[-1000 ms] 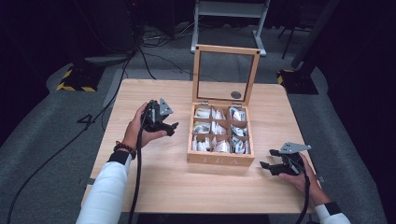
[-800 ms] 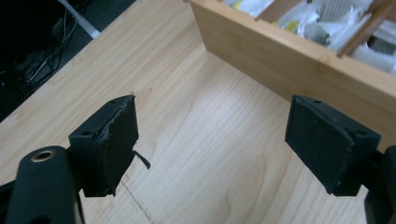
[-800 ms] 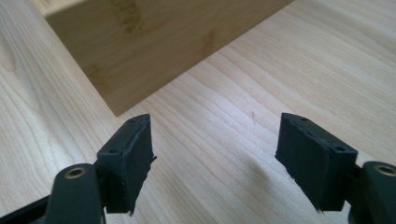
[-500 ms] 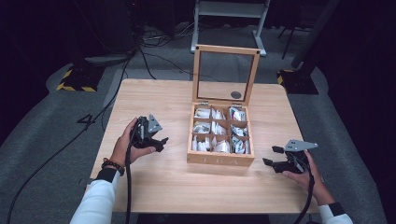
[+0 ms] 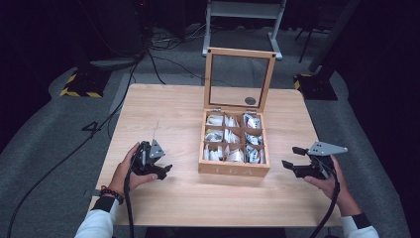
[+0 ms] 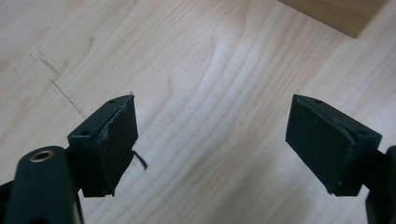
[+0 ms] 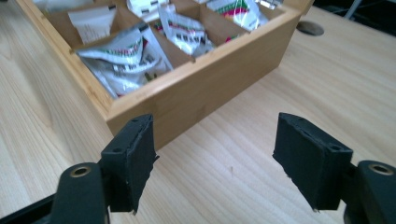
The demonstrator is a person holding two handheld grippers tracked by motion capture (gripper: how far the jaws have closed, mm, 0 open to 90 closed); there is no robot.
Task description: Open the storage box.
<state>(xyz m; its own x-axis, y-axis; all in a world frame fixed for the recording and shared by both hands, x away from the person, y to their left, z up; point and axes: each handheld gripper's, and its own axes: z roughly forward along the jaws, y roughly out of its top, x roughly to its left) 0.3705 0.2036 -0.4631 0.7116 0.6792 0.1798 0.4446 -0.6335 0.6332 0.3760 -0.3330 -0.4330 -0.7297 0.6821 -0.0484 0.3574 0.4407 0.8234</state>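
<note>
A wooden tea box [image 5: 234, 171] stands in the middle of the table with its glass lid [image 5: 239, 80] raised upright; white sachets [image 5: 246, 138] fill its compartments. My left gripper [image 5: 163, 172] hovers low over the table to the left of the box, open with nothing between its jaws [image 6: 212, 140]. Right of the box, my right gripper [image 5: 292, 157] is held above the table, pointing at the box's side, open and empty [image 7: 214, 154]. The right gripper view shows the box's wall [image 7: 205, 91] and sachets [image 7: 122, 60] close ahead.
The light wooden table [image 5: 168, 114] has bare room left of the box and along its front edge. A round grommet hole [image 7: 310, 28] lies behind the box. Cables [image 5: 130, 208] trail from both grippers off the near edge. Dark floor and stands surround the table.
My left hand has drawn back toward the near left of the table and come down closer to it. My right hand has risen a little beside the box.
</note>
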